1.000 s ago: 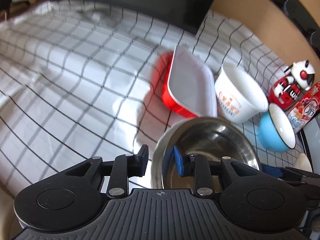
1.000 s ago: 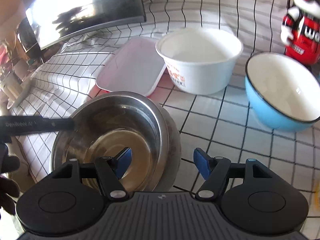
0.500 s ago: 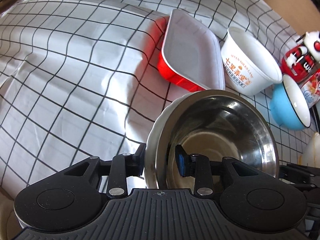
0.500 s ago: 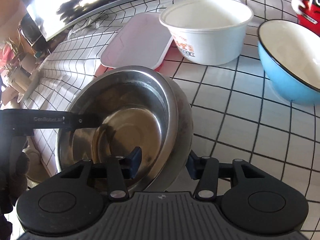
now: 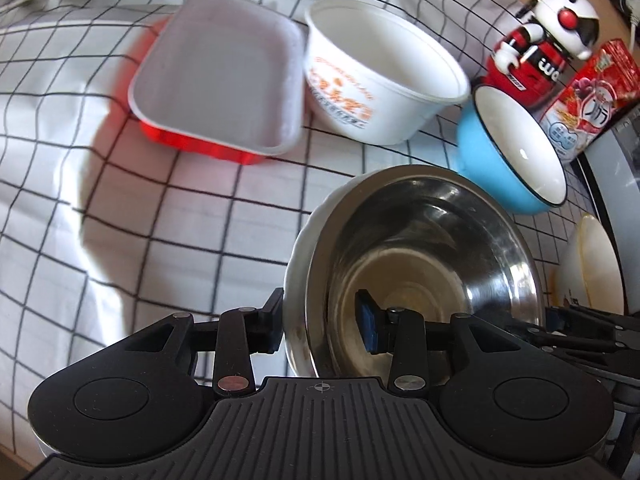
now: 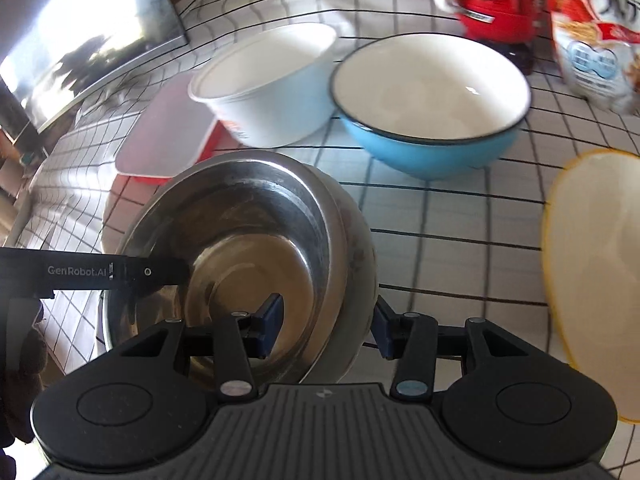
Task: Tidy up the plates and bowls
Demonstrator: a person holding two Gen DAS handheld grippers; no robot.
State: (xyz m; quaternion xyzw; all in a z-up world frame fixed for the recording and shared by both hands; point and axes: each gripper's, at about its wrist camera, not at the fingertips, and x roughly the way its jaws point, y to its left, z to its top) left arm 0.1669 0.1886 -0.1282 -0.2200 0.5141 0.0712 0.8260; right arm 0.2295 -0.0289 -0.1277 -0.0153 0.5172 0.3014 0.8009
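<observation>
A steel bowl (image 5: 432, 256) nested in a white bowl (image 5: 298, 240) is held off the checked cloth by both grippers. My left gripper (image 5: 320, 324) is shut on the stack's left rim. My right gripper (image 6: 326, 330) is shut on its right rim; the stack (image 6: 256, 240) shows there too. A blue bowl (image 5: 516, 148) (image 6: 432, 104), a white paper bowl (image 5: 380, 80) (image 6: 268, 84) and a red tray with a white inside (image 5: 216, 88) (image 6: 164, 140) stand beyond. A yellow-rimmed plate (image 6: 596, 272) lies at the right.
A red and white robot figure (image 5: 540, 40) and a snack box (image 5: 588, 96) stand at the far right. A dark monitor (image 6: 80, 32) stands at the back left. The checked cloth (image 5: 100, 200) stretches to the left.
Both grippers have carried the stacked bowls forward and right, toward the blue bowl and the yellow-rimmed plate. My right gripper has closed onto the rim.
</observation>
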